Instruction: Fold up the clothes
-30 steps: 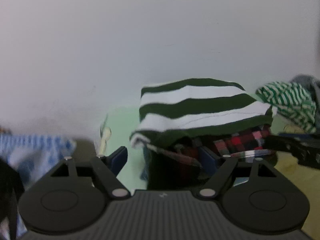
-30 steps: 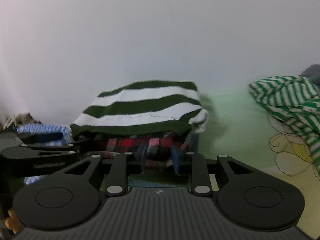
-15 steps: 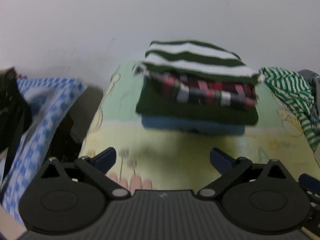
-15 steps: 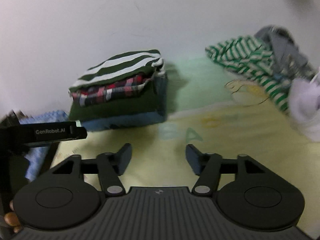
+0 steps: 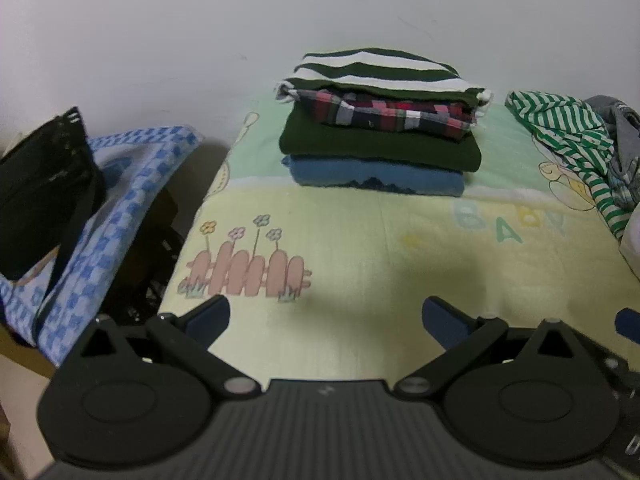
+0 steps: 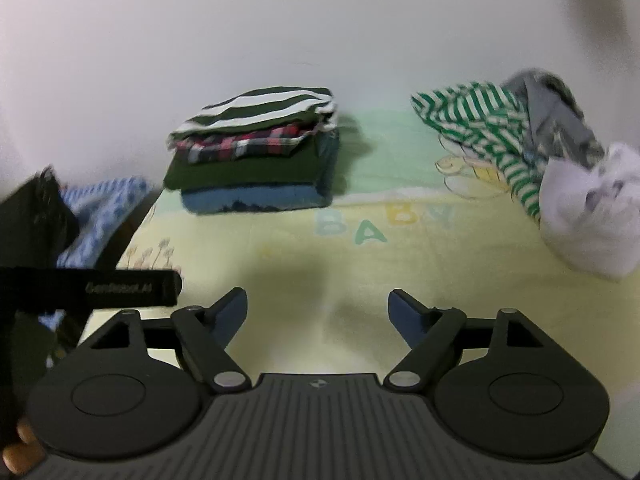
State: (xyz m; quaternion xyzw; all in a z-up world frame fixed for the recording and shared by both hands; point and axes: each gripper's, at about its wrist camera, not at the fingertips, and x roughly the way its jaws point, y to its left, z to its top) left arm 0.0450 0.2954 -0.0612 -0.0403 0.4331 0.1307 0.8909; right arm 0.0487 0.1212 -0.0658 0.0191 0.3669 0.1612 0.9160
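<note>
A stack of folded clothes stands at the back of the yellow-green blanket (image 5: 360, 256), against the wall. On top lies a dark green and white striped shirt (image 5: 376, 70) (image 6: 260, 112), over a red plaid one (image 5: 384, 114), a dark green one (image 5: 376, 146) and a blue one (image 5: 376, 178) at the bottom. An unfolded heap at the right holds a green-and-white striped garment (image 5: 568, 136) (image 6: 484, 120), a grey one (image 6: 556, 112) and a white one (image 6: 592, 216). My left gripper (image 5: 326, 314) is open and empty, well short of the stack. My right gripper (image 6: 318, 306) is open and empty too.
A blue checked cloth (image 5: 120, 184) and a black bag (image 5: 40, 188) lie off the blanket's left edge, past a dark gap. The white wall (image 5: 240, 20) rises right behind the stack. The left gripper's body (image 6: 92, 288) shows at the right wrist view's left edge.
Both grippers pulled back from the stack, where they were close in under the striped shirt a second ago. The right gripper's jaws went from narrow to wide. The striped shirt now lies on top.
</note>
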